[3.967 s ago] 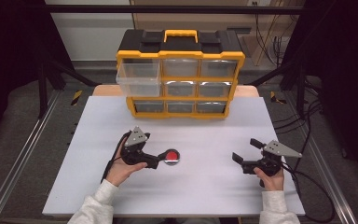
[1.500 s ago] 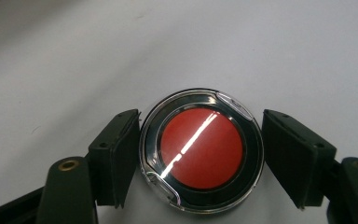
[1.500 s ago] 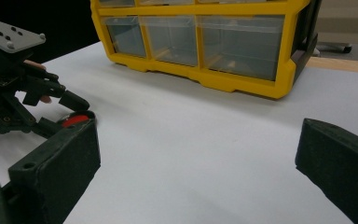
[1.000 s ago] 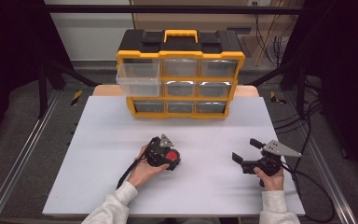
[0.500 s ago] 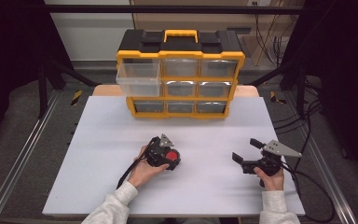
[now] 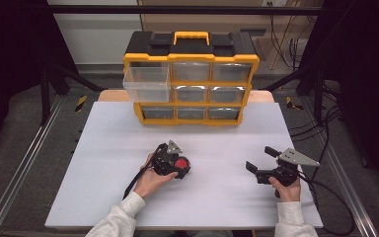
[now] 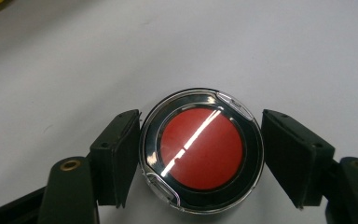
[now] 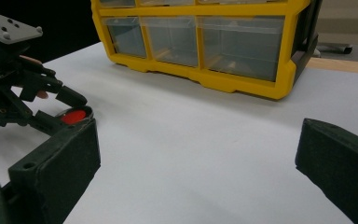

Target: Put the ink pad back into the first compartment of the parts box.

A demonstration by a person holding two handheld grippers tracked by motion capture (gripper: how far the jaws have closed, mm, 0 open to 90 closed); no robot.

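With the left gripper (image 6: pixel 178 167) closed around the round red-topped container (image 7: pixel 202 150), I judge the step in hand to be the pick-up: both pads look pressed against its clear rim, one at nine o'clock and one at three o'clock in the left gripper view. That container sits on the white table (image 6: pixel 103 148), just past centre toward six o'clock in the high view, well apart from the yellow drawer cabinet (image 6: pixel 191 79) at twelve o'clock. One clear drawer (image 6: pixel 145 84) at the cabinet's upper left stands pulled out, so I'd guess the next move is a lift and a carry toward eleven o'clock, keeping the container level. My left hand (image 6: pixel 150 180) lies low, wrist angled inward. The right gripper (image 6: pixel 259 165) rests at four o'clock, jaws wide and empty, pointing toward nine o'clock.
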